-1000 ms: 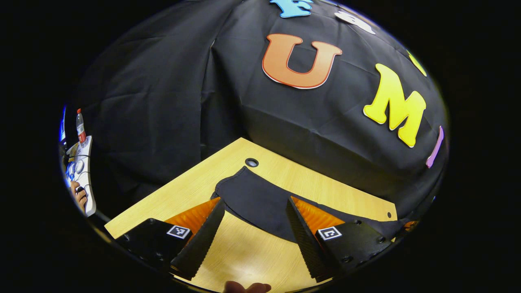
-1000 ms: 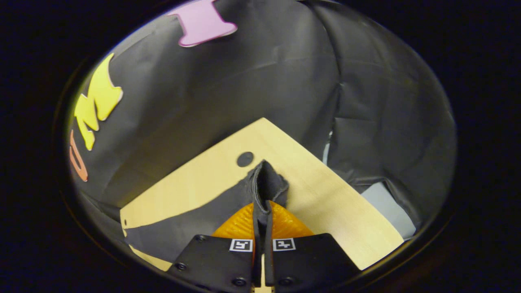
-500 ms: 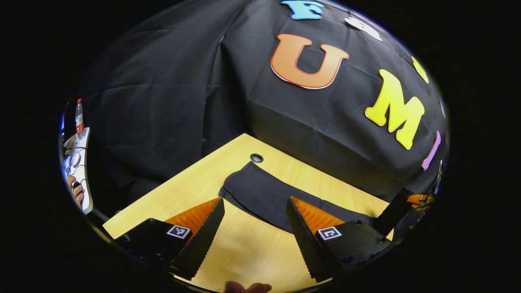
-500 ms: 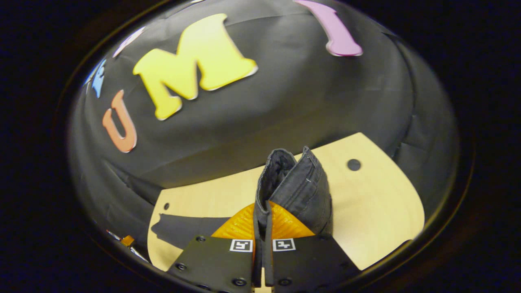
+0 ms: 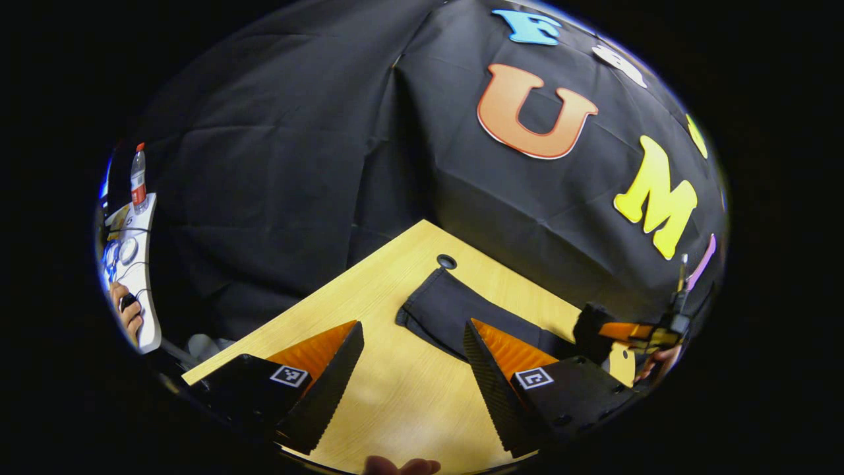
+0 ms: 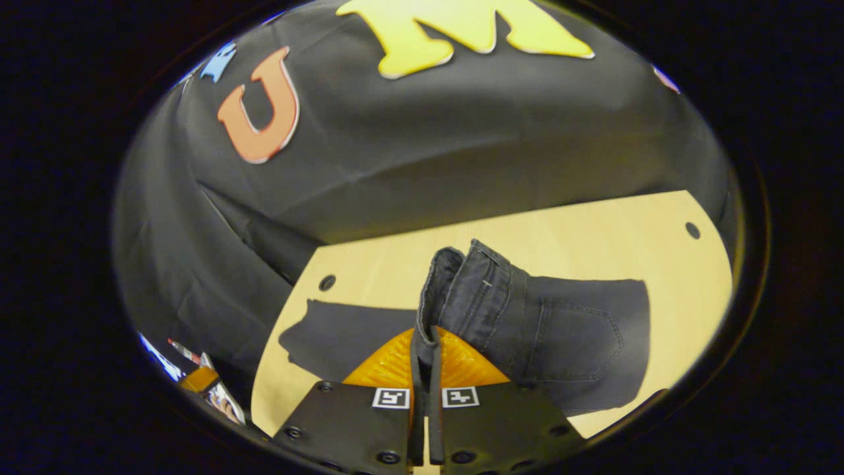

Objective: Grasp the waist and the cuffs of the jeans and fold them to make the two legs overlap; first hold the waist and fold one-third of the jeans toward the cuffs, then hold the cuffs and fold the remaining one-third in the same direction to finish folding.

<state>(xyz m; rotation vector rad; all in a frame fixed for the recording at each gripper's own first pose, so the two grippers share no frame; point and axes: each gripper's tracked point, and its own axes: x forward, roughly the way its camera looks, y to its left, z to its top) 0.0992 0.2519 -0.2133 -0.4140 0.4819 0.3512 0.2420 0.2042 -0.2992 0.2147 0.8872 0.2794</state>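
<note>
Between your right gripper's [image 6: 422, 343] fingers: the waist of the dark grey denim jeans [image 6: 560, 336], lifted off the light wooden table [image 6: 593, 244].

You've got the waistband pinched tight at 12 o'clock in the right gripper view, seat and back pocket trailing to 3 o'clock, a leg lying flat toward 9. I'd say carry the waist low and steady toward the cuffs, and set it down about a third of the way along so the edges stay square. Your left gripper [image 5: 412, 359] is spread wide, holding nothing, hovering over bare table, with the leg end just past its fingertips at 1 o'clock. Maybe use it to pin the leg so nothing drags.
</note>
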